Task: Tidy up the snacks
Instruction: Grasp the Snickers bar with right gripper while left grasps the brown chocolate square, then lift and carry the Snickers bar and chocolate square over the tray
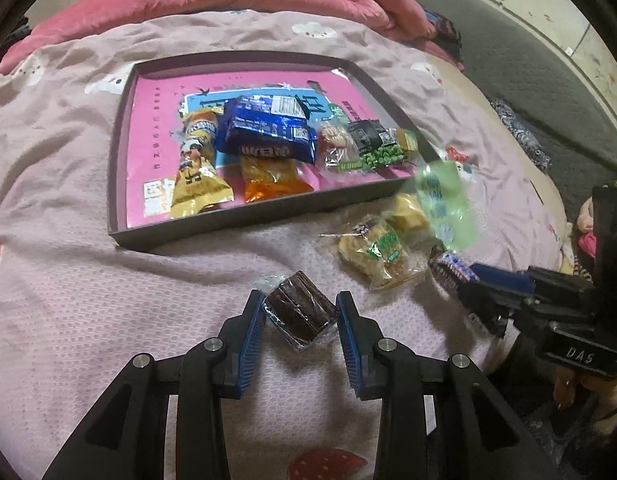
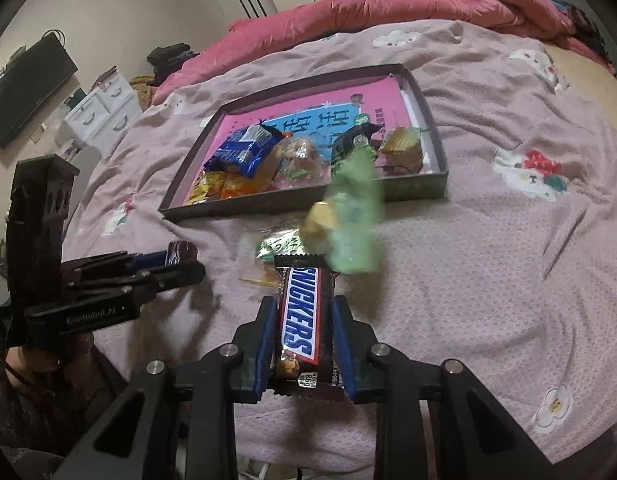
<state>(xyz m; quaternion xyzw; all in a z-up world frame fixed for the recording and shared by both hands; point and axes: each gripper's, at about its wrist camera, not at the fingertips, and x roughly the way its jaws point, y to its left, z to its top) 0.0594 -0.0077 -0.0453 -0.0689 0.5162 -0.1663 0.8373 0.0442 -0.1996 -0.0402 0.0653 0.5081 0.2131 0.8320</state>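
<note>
Snacks are gathering in the shallow grey cardboard tray with the pink printed liner (image 1: pixel 244 227), which is lying on the pink cloud-print bedspread (image 1: pixel 68 280), and two more pieces look ready to go in.

To do this step well, each hand should be carrying its piece over the tray's near wall and lowering it onto bare pink liner at the tray's near-left corner, rather than dropping it onto the blue foil biscuit pack (image 1: pixel 264 128) heaped in the middle of the tray. Wrappers are slippery, so the squeeze should be holding firm until each piece is resting flat.

The left gripper (image 1: pixel 300 316) is sitting in front of the tray, its blue-padded fingers (image 1: pixel 254 320) partly open and pressing on both sides of the dark brown cake in clear wrap (image 1: pixel 298 312). That cake is tilted between the pads, above the bedspread.

The right gripper (image 2: pixel 304 332) is hovering in front of the tray too, its fingers closed to a narrow gap on the brown Snickers bar (image 2: pixel 302 316), which is pointing lengthwise along the fingers toward the tray.

Between this bar and the tray's near wall, a pale green translucent packet (image 2: pixel 354 216) is showing blurred, and a clear bag of yellow crackers (image 1: pixel 374 256) is lying on the bedspread just outside the tray.
</note>
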